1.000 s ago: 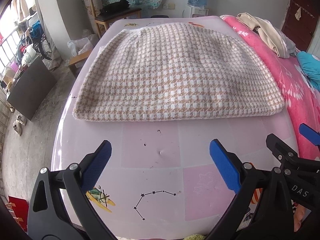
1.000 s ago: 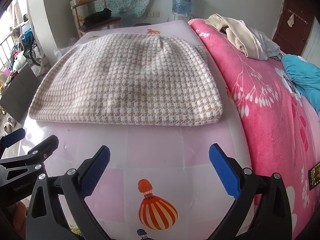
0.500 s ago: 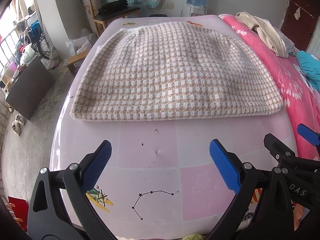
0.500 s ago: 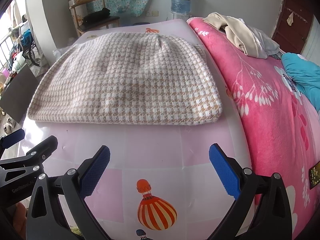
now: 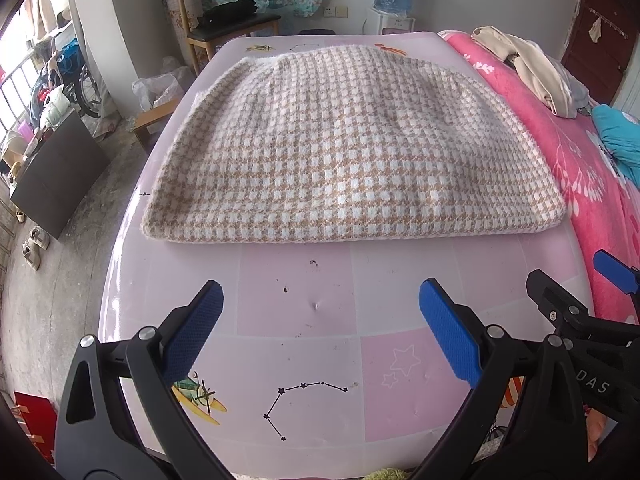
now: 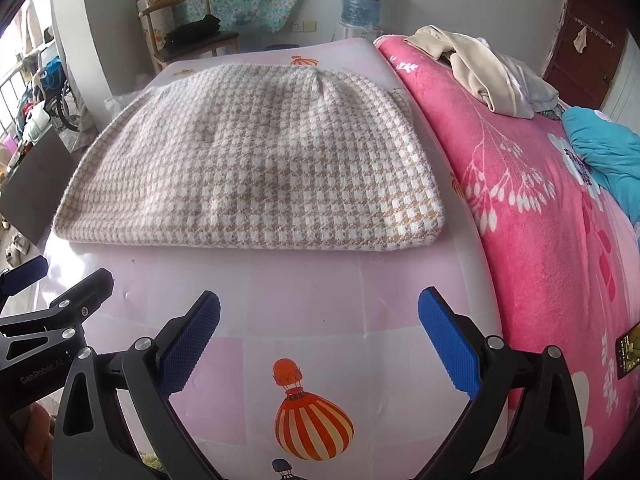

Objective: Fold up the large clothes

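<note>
Pink patterned tabletop [image 5: 304,320] lies bare beneath both spread-wide, empty tongs, left gripper [image 5: 320,320] and right gripper [image 6: 320,320] side by side, equally short of the folded houndstooth garment [image 5: 352,148] stretching crosswise ahead.

we see garment [image 5: 352,148]: fuzzy woven houndstooth cloth | surface [image 5: 304,308]: glossy smooth plastic sheet | blanket [image 6: 552,240] at 3 o'clock: plush fleece

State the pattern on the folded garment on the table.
A tan and white houndstooth check on the garment, clearest in the left wrist view.
</note>
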`<state>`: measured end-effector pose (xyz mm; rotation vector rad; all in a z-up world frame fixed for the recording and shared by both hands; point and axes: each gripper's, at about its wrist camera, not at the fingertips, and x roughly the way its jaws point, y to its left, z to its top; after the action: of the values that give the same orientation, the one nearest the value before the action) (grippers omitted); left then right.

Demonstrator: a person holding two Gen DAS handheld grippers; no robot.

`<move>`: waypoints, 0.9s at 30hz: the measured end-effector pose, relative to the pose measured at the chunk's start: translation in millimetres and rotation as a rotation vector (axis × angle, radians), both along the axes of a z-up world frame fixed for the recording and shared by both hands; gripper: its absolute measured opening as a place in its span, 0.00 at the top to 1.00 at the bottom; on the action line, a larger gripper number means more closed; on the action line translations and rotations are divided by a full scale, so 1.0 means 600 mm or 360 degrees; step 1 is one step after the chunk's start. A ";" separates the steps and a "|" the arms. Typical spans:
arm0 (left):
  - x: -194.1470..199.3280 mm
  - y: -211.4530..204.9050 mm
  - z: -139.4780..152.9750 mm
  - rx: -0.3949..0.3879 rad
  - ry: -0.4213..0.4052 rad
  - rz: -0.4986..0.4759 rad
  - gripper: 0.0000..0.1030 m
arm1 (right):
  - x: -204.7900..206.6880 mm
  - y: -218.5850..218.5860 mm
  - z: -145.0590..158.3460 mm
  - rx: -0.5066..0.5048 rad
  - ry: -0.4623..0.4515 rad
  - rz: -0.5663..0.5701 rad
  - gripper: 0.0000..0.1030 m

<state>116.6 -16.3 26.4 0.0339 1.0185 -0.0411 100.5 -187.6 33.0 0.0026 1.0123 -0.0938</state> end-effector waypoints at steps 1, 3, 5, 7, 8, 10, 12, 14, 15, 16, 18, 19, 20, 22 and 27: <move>0.000 0.000 0.000 -0.0001 -0.0001 -0.0001 0.08 | 0.000 0.000 0.000 -0.0001 0.0000 0.0002 0.06; 0.000 -0.001 0.000 0.0001 -0.0002 -0.0001 0.08 | 0.000 0.000 0.000 0.0001 0.0001 0.0000 0.06; 0.000 0.000 0.000 -0.0004 0.0001 -0.0001 0.08 | 0.000 -0.001 0.001 0.0002 0.0000 0.0001 0.06; 0.000 0.000 0.001 -0.0006 0.0000 0.0000 0.08 | 0.000 -0.001 0.001 -0.0002 -0.0001 0.0001 0.06; 0.000 0.000 0.001 -0.0004 -0.0001 0.0000 0.08 | 0.000 -0.001 0.001 -0.0002 -0.0001 0.0000 0.06; 0.000 0.000 0.001 -0.0005 -0.0003 0.0000 0.08 | -0.001 -0.002 0.003 -0.0003 -0.0003 0.0000 0.06; 0.000 0.000 0.001 -0.0008 -0.0001 -0.0002 0.08 | -0.001 -0.001 0.002 -0.0004 -0.0001 -0.0001 0.06; 0.000 0.000 0.001 -0.0008 -0.0001 -0.0003 0.08 | -0.001 0.000 0.003 -0.0003 0.0000 -0.0003 0.06; 0.000 -0.001 0.000 -0.0009 0.0000 -0.0004 0.08 | -0.002 0.000 0.003 -0.0003 0.0001 -0.0004 0.06; 0.000 -0.001 0.000 -0.0009 0.0001 -0.0004 0.08 | -0.002 0.000 0.004 -0.0003 0.0002 -0.0006 0.06; 0.000 -0.001 0.000 -0.0011 0.0000 -0.0003 0.08 | -0.002 0.000 0.003 -0.0004 0.0000 -0.0005 0.06; 0.000 -0.001 0.000 -0.0012 0.0001 -0.0002 0.08 | -0.002 -0.001 0.004 -0.0006 -0.0001 -0.0005 0.06; 0.000 -0.002 0.000 -0.0013 0.0001 -0.0002 0.08 | -0.002 -0.001 0.004 -0.0005 -0.0001 -0.0006 0.06; 0.000 -0.002 0.000 -0.0010 -0.0003 -0.0002 0.08 | -0.002 -0.001 0.004 -0.0006 -0.0003 -0.0007 0.06; 0.000 -0.001 0.000 -0.0011 0.0000 -0.0002 0.08 | -0.003 0.000 0.003 -0.0007 0.0001 -0.0009 0.06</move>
<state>116.5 -16.9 26.4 0.0285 1.0185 -0.0460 99.0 -187.7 34.8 0.0014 1.0124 -0.1011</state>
